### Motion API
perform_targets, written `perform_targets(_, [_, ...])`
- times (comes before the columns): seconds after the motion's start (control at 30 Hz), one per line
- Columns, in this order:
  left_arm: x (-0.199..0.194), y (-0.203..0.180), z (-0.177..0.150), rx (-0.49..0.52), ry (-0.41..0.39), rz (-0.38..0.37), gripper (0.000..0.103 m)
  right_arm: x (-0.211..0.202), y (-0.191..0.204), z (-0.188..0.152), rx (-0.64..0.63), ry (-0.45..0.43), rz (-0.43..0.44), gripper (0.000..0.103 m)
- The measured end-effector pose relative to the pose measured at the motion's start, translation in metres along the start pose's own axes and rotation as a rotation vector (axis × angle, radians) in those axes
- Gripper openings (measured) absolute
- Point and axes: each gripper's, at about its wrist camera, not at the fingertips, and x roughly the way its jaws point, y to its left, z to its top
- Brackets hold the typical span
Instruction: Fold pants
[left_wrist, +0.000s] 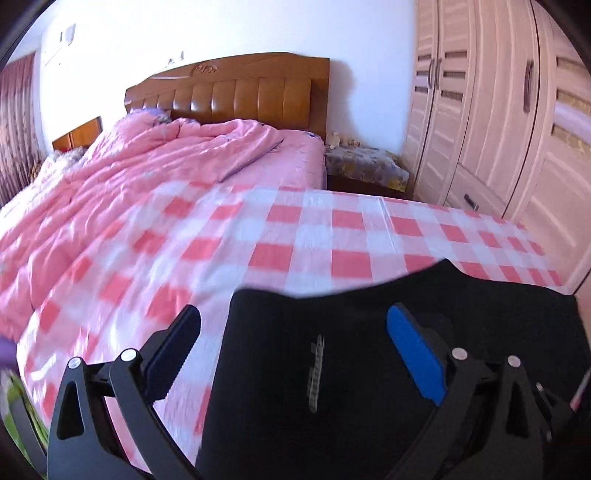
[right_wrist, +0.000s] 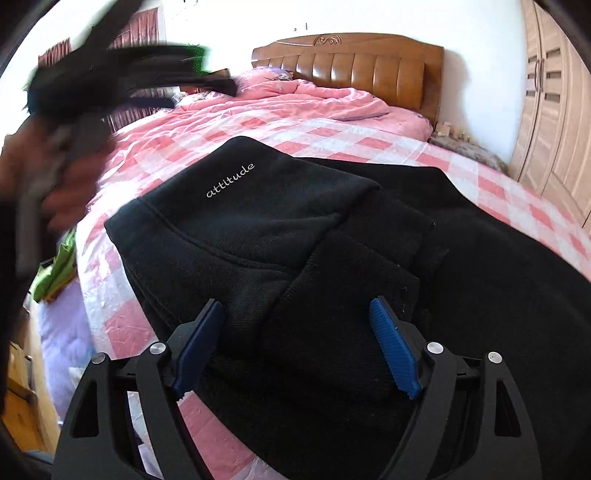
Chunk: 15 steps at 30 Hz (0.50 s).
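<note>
Black pants (right_wrist: 295, 236) with white "attitude" lettering lie bunched on the pink checked sheet (right_wrist: 332, 136) of the bed. In the left wrist view the pants (left_wrist: 351, 369) fill the lower right. My left gripper (left_wrist: 295, 317) is open, its blue-padded fingers apart above the pants' edge, holding nothing. It also shows blurred at the upper left of the right wrist view (right_wrist: 110, 74). My right gripper (right_wrist: 297, 310) is open, its fingers spread just above a fold of the pants.
A pink quilt (left_wrist: 110, 177) is heaped toward the wooden headboard (left_wrist: 236, 92). A nightstand (left_wrist: 365, 166) and a wardrobe (left_wrist: 498, 110) stand at the right. Green cloth (right_wrist: 59, 266) lies off the bed's left side.
</note>
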Motion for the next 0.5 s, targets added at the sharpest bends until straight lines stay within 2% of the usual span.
perform_targets(0.13, [0.080, 0.006, 0.005, -0.055, 0.183, -0.006, 0.101, 0.000, -0.002, 0.000, 0.005, 0.001, 0.009, 0.080])
perform_targets(0.2, [0.104, 0.014, -0.006, -0.068, 0.229, 0.030, 0.102, 0.000, -0.003, 0.000, 0.006, -0.002, 0.015, 0.080])
perform_targets(0.27, [0.116, 0.034, -0.011, -0.177, 0.263, -0.023, 0.102, -0.001, -0.002, -0.001, 0.004, -0.005, 0.019, 0.081])
perform_targets(0.37, [0.111, 0.045, -0.013, -0.234, 0.234, 0.019, 0.102, -0.001, -0.004, -0.001, 0.010, -0.009, 0.035, 0.082])
perform_targets(0.43, [0.087, 0.039, -0.013, -0.224, 0.139, 0.113, 0.100, -0.004, -0.007, -0.001, 0.017, -0.010, 0.048, 0.082])
perform_targets(0.47, [0.064, 0.029, -0.012, -0.188, 0.064, 0.150, 0.101, -0.007, -0.009, -0.001, 0.030, -0.010, 0.054, 0.082])
perform_targets(0.5, [0.049, 0.021, -0.012, -0.162, 0.030, 0.149, 0.101, -0.014, -0.014, -0.001, 0.059, -0.013, 0.064, 0.082])
